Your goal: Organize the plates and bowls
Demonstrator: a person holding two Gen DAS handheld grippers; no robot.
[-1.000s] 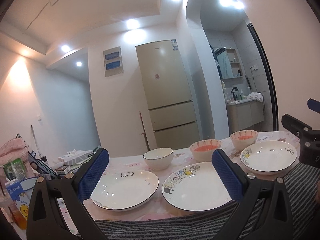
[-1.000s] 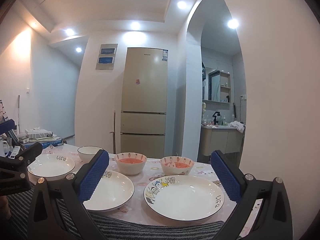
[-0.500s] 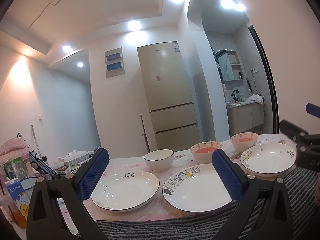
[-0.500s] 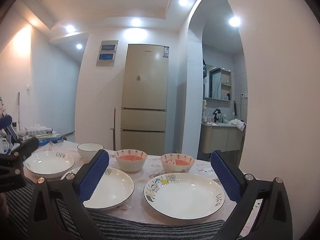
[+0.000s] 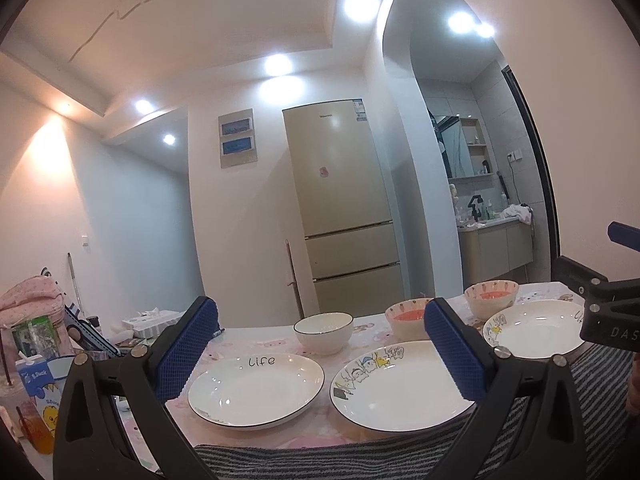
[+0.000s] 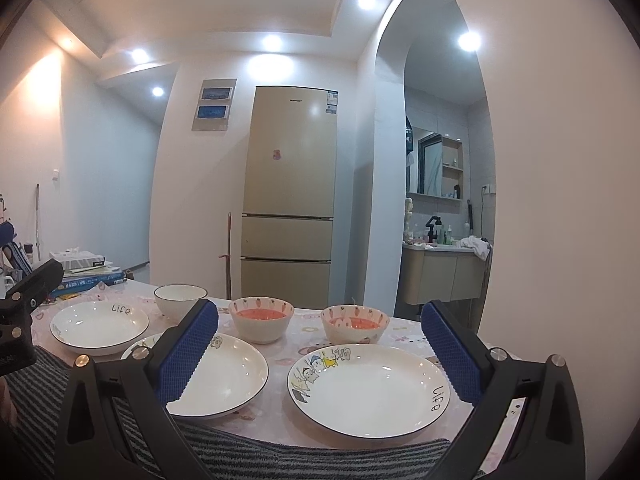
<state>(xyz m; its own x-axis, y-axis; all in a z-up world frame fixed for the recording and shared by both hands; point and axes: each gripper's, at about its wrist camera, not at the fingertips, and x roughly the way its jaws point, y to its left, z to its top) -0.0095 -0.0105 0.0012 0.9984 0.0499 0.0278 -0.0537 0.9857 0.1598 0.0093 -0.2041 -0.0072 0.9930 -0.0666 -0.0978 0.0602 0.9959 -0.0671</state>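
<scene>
- Three white plates sit in a row along the near edge of the worktop [image 5: 256, 340], which has a pink cloth with little pictures on it.
- The left plate [image 5: 256, 390] has the word "Life" on its far rim.
- The middle plate [image 5: 396, 386] has cartoon drawings on its rim and sits just beside the left plate.
- The right plate [image 6: 370, 388] has cartoons on one side and "Life" on the other.
- Behind the plates stand three bowls, also in a row.
- The white bowl [image 5: 323, 333] is plain with a dark rim and stands behind the left plate.
- The middle bowl [image 6: 262, 319] and the right bowl [image 6: 355, 323] have little carrots on the outside and are red inside.
- The left tongs [image 5: 320, 358] are wide open and hold nothing. They hang over the near edge, in front of the left and middle plates.
- The right tongs [image 6: 320, 356] are wide open too, with nothing between them. They hang in front of the middle and right plates.
- A grey striped cloth [image 6: 248, 456] lies under both tongs at the near edge.
- On the far left are a drink carton [image 5: 42, 396] with a duck on it and a pink bag [image 5: 30, 300].
- A tall beige fridge [image 6: 290, 196] stands against the far wall.
</scene>
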